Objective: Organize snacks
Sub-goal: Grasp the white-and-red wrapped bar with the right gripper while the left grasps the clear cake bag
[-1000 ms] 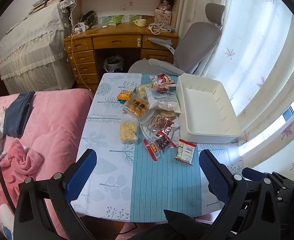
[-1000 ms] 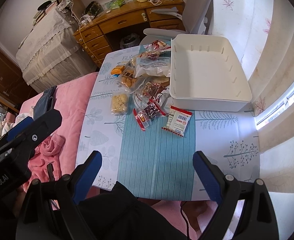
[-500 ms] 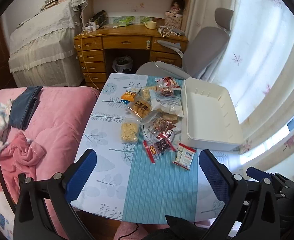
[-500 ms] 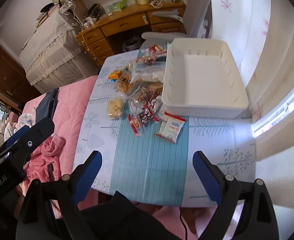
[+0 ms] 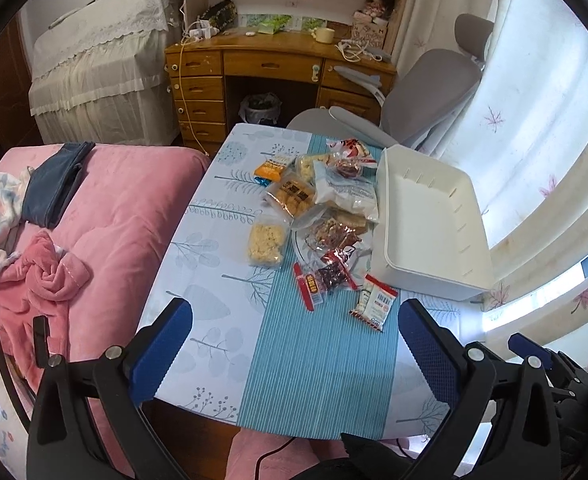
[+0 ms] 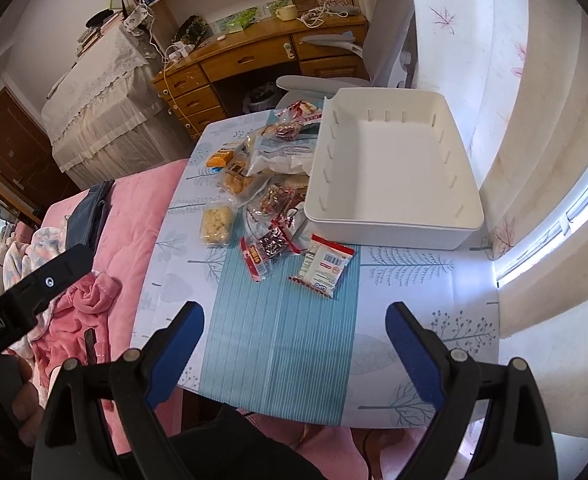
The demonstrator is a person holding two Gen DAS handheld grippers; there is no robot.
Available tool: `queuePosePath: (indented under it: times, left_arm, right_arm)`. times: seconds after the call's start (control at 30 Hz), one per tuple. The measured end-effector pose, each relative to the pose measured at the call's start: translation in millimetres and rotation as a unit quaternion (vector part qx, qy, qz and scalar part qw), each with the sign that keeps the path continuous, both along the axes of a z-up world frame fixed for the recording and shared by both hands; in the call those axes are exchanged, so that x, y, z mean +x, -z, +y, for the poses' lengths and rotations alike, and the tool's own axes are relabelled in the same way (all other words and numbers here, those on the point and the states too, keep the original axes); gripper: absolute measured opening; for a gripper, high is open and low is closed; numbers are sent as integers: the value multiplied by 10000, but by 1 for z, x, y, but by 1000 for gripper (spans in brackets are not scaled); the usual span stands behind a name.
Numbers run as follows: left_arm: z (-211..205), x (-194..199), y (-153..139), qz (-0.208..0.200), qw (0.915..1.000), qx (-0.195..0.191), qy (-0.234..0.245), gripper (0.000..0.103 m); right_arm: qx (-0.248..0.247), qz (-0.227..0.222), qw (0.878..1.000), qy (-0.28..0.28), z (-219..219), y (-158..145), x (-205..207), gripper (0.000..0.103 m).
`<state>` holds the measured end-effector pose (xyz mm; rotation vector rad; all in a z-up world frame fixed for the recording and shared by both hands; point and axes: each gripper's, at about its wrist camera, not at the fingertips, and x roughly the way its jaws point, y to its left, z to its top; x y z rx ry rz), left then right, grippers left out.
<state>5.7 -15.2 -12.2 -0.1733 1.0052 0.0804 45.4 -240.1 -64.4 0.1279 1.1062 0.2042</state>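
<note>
Both tongs gape wide and empty above the table's [image 6: 414,276] near edge: left gripper [image 5: 294,344], right gripper [image 6: 294,340]. Snack packets [image 6: 261,184] lie heaped just left of the white bin [image 6: 390,224]; a barcoded white packet [image 6: 322,265] lies nearest. Its print is unreadable.

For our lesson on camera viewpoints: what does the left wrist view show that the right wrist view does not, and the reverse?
Only the left wrist view shows the chair's headrest and the doll on the desk shelf. Only the right wrist view shows the brown door, the whole floor of the white bin, and the other tool's black body at the left edge. Both show the snack pile, the barcode packet, the pink bedding, and open tongs, the left tongs and the right tongs, holding nothing.
</note>
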Motion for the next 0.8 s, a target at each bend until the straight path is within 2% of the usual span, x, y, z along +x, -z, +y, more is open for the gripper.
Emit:
queuePosePath:
  times: [0.23, 0.43, 0.6, 0.8]
  left_arm:
    - [3, 15, 9, 174, 9998, -19, 101, 102]
    - [16, 36, 25, 373, 9992, -9, 115, 102]
    - [34, 63, 44, 594, 9980, 49, 209, 102]
    - [56, 101, 65, 852, 9951, 48, 493, 102]
  right_arm:
    - [-52, 111, 9994, 335, -14, 10, 4, 93]
    - [-66, 373, 9978, 544, -14, 23, 11, 93]
    - [-70, 600, 9959, 680, -7, 33, 19, 93]
    - [-127, 843, 9901, 1112, 5, 48, 33, 93]
